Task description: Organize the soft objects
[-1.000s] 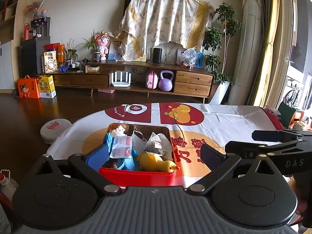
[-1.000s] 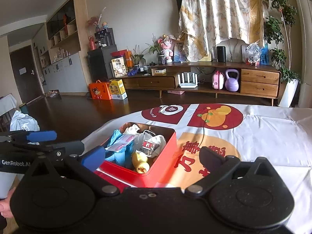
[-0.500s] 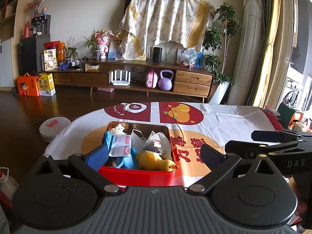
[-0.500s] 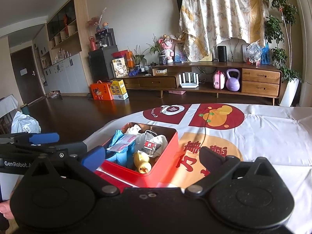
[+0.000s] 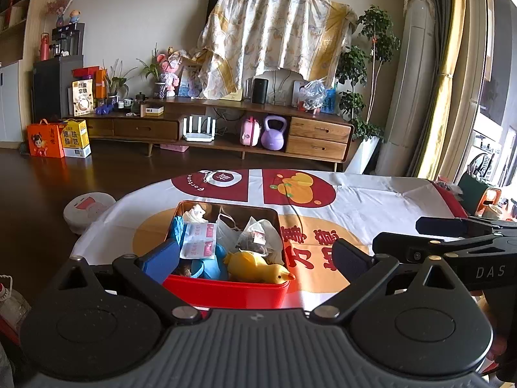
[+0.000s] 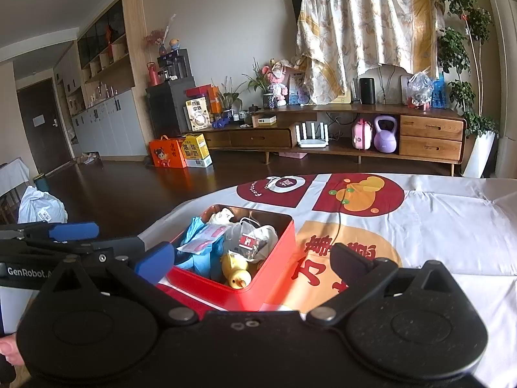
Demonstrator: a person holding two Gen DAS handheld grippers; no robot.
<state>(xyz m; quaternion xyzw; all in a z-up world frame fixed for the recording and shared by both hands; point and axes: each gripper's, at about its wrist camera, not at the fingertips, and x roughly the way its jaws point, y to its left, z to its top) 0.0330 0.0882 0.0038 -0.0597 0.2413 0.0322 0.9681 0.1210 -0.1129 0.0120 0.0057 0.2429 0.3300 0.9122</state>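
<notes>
- Here, your left gripper [image 5: 255, 258] and right gripper [image 6: 250, 255] both hang open and empty.
- A red tin [image 5: 226, 289] holds a yellow duck [image 5: 255, 266] on the printed tablecloth [image 5: 371, 207].

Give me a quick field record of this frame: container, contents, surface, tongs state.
container: red tin, open-topped, no lid in view
contents: yellow duck toy at near edge, blue cloth, white sachets with red print, clear bags
surface: table under white cloth with red and orange prints
left tongs: open, empty, held short of the tin
right tongs: open, empty, held short of the tin
objects outside tin: none seen on the cloth
</notes>
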